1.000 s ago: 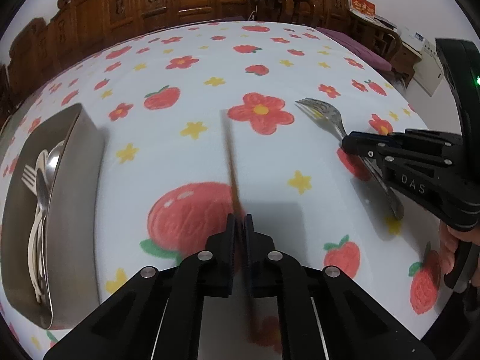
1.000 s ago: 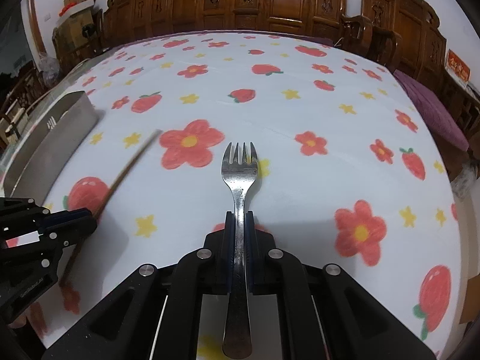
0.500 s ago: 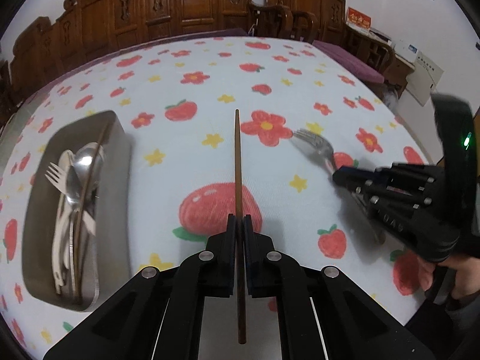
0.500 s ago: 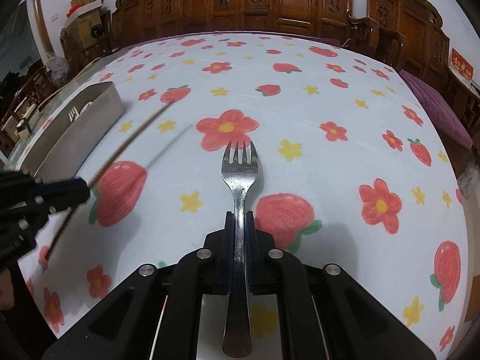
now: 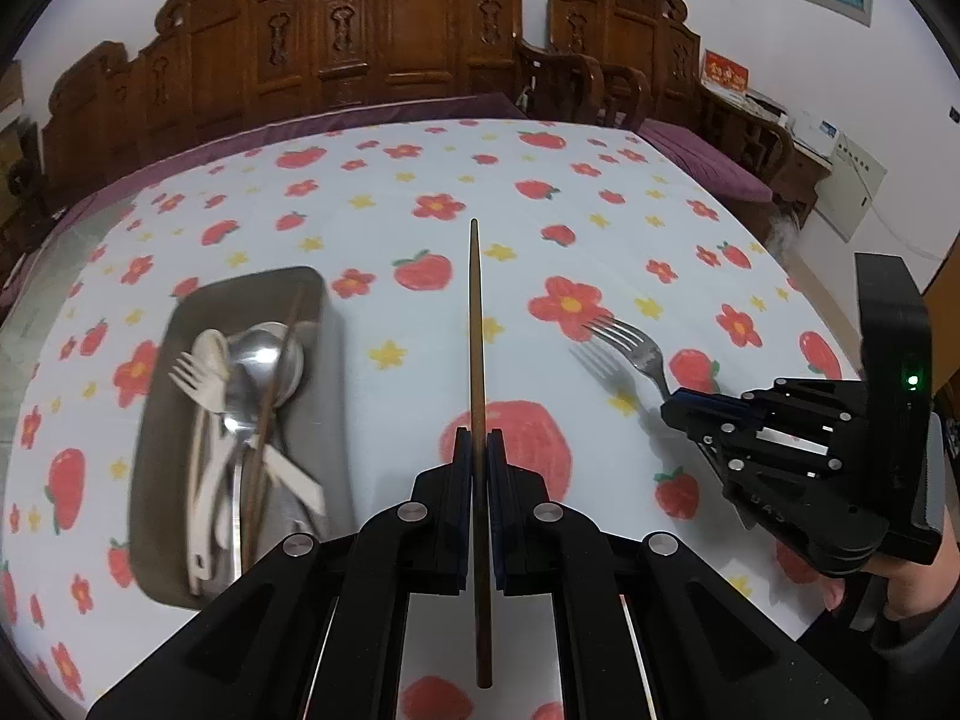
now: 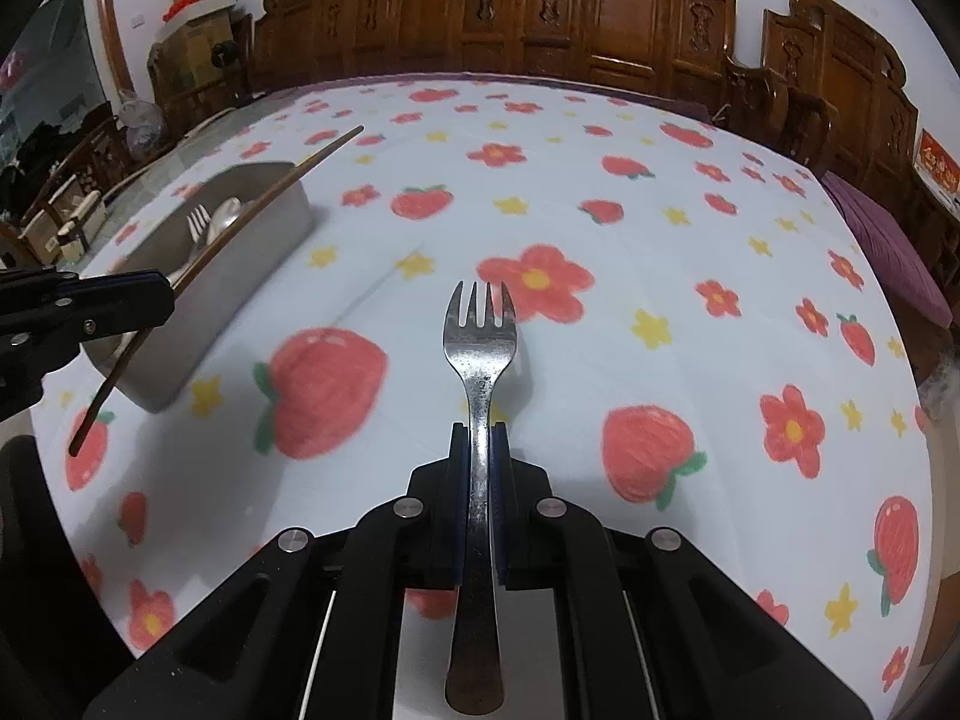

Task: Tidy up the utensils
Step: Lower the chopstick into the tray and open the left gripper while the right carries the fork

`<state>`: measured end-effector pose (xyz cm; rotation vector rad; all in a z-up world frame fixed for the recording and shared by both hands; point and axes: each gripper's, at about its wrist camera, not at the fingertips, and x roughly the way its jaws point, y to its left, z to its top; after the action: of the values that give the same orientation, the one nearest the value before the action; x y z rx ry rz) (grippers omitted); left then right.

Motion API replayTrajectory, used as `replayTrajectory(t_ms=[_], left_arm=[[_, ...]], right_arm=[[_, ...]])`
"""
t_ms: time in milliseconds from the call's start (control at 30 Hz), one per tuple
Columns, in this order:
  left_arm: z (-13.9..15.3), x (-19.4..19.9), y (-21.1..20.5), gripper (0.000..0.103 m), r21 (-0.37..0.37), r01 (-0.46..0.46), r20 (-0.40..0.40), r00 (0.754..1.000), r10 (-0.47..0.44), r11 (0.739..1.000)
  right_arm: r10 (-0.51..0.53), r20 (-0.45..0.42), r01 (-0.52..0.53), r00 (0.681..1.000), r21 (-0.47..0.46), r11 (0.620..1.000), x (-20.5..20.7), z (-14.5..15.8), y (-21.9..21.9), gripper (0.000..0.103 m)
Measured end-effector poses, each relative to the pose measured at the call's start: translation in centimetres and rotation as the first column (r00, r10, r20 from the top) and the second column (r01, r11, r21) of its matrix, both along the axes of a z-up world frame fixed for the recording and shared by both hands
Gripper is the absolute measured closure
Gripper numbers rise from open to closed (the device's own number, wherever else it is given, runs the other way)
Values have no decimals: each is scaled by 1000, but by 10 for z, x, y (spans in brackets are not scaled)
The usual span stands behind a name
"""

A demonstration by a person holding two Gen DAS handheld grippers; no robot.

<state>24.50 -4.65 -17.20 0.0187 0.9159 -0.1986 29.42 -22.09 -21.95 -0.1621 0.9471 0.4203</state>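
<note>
My left gripper (image 5: 478, 438) is shut on a brown wooden chopstick (image 5: 476, 324) and holds it in the air above the table, pointing forward. It also shows in the right wrist view (image 6: 258, 204), passing over the tray. My right gripper (image 6: 478, 432) is shut on a metal fork (image 6: 480, 330), tines forward, lifted above the cloth; the fork also shows in the left wrist view (image 5: 630, 345). A grey metal tray (image 5: 150, 480) at the left holds spoons, a white fork and another chopstick.
The table is covered by a white cloth with red flowers and strawberries (image 5: 540, 228). Carved wooden chairs (image 5: 390, 48) stand along the far edge. The tray also shows at the left of the right wrist view (image 6: 198, 324).
Both grippers have risen from the table with the chopstick and the fork. The views have pulled back, so the tray's contents now show from above.
</note>
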Motion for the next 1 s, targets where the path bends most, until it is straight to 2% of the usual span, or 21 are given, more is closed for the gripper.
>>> replayTrajectory(t_ms=[367, 600, 767, 1000], left_arm=[[18, 6, 55, 99, 35, -25, 22, 999, 24, 999], [20, 18, 97, 99, 45, -52, 11, 999, 52, 998], [8, 24, 113, 99, 59, -49, -13, 999, 50, 997], [-22, 30, 120, 99, 62, -56, -69, 996, 60, 997]], right_arm=[[31, 72, -33, 997, 24, 999, -3, 43, 31, 95], [55, 89, -57, 995, 21, 998, 2, 54, 53, 95], [61, 84, -63, 995, 20, 998, 5, 53, 64, 95], [81, 66, -81, 995, 6, 997, 6, 44, 79, 95]])
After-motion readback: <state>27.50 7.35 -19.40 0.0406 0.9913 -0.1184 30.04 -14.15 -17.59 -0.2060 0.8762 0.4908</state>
